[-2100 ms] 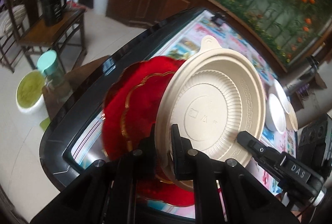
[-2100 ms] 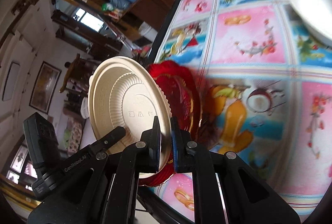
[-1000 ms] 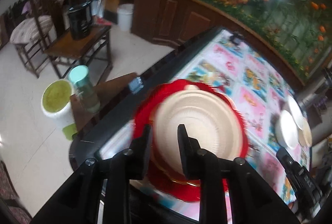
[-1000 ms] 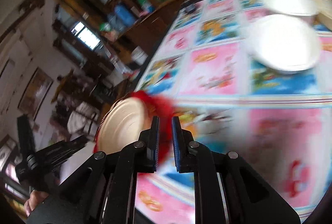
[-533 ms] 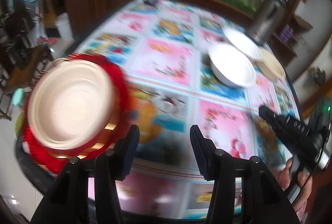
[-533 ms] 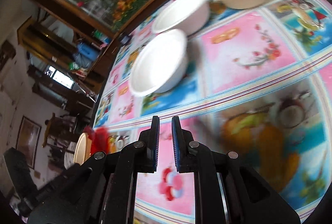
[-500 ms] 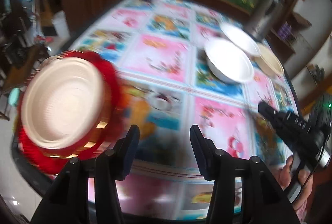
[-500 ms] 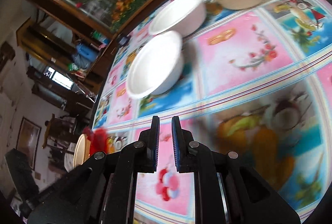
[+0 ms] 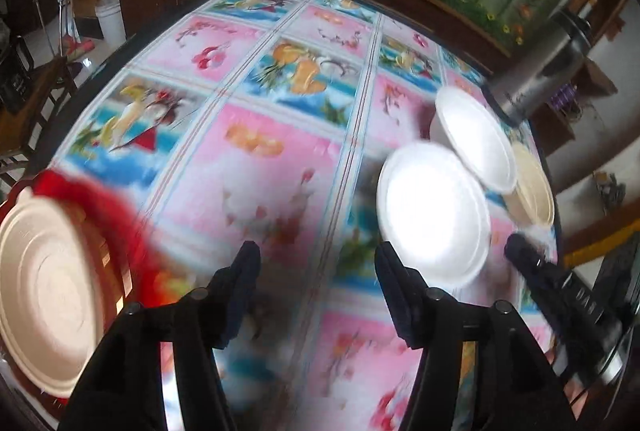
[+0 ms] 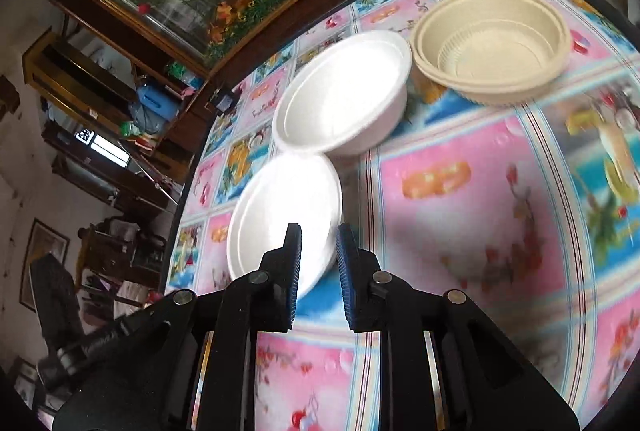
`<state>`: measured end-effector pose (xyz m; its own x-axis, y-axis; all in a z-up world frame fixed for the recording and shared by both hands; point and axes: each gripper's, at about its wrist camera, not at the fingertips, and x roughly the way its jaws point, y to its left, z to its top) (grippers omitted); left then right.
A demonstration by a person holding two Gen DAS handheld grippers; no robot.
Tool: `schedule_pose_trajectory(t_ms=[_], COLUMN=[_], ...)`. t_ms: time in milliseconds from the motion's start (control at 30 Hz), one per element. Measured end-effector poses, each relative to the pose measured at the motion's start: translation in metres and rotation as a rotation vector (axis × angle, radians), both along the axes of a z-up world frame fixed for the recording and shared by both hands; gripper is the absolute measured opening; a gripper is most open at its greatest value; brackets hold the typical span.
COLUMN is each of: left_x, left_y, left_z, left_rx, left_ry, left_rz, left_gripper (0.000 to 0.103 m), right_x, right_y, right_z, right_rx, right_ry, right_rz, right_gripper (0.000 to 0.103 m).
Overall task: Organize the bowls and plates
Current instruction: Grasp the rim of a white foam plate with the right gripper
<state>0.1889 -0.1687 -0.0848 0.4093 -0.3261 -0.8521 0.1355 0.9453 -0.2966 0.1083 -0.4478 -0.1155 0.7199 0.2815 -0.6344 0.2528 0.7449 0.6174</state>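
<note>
Bright fruit-print oilcloth (image 9: 256,159) covers the worktop, glossy and slick. Both grippers hold nothing, jaws opening: left gripper (image 9: 316,263) spread wide, right gripper (image 10: 318,243) narrowly parted just short of the near white foam bowl (image 10: 284,215) at 11 o'clock. Best to pinch its thin, crushable rim lightly, then nest it into the second white foam bowl (image 10: 344,95) at 12, touching behind it. Ribbed beige pulp bowls (image 10: 492,47) sit stacked at 1. Beige pulp plate (image 9: 44,283) rests on the scalloped red plate (image 9: 120,219) at 9 in the left view.
</note>
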Motion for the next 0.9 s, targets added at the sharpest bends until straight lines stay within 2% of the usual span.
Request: schedule_pose_trajectory(t_ms=[200, 500, 767, 800, 833, 900], left_x=[0.034, 0.046, 0.043, 0.042, 0.042, 0.041], left_y=[-0.019, -0.044, -0.059, -0.060, -0.060, -0.063], left_z=[-0.017, -0.036, -0.039, -0.040, -0.040, -0.042], left_rx=[-0.036, -0.070, -0.054, -0.053, -0.053, -0.046], left_ry=[0.075, 0.128, 0.094, 0.088, 0.084, 0.083], left_rz=[0.024, -0.001, -0.024, -0.024, -0.026, -0.034], left_gripper=[0.060, 0.060, 0.058, 0.055, 0.042, 0.025], right_x=[0.020, 0.028, 0.033, 0.032, 0.032, 0.031], right_y=[-0.008, 0.001, 0.000, -0.001, -0.001, -0.002], right_z=[-0.015, -0.027, -0.034, -0.035, -0.036, -0.037], right_rx=[0.069, 0.079, 0.113, 0.121, 0.126, 0.125], right_ry=[0.042, 0.089, 0.082, 0.082, 0.084, 0.080], right_rz=[0.018, 0.044, 0.020, 0.016, 0.012, 0.001], right_gripper=[0.018, 0.018, 0.018, 0.018, 0.018, 0.017])
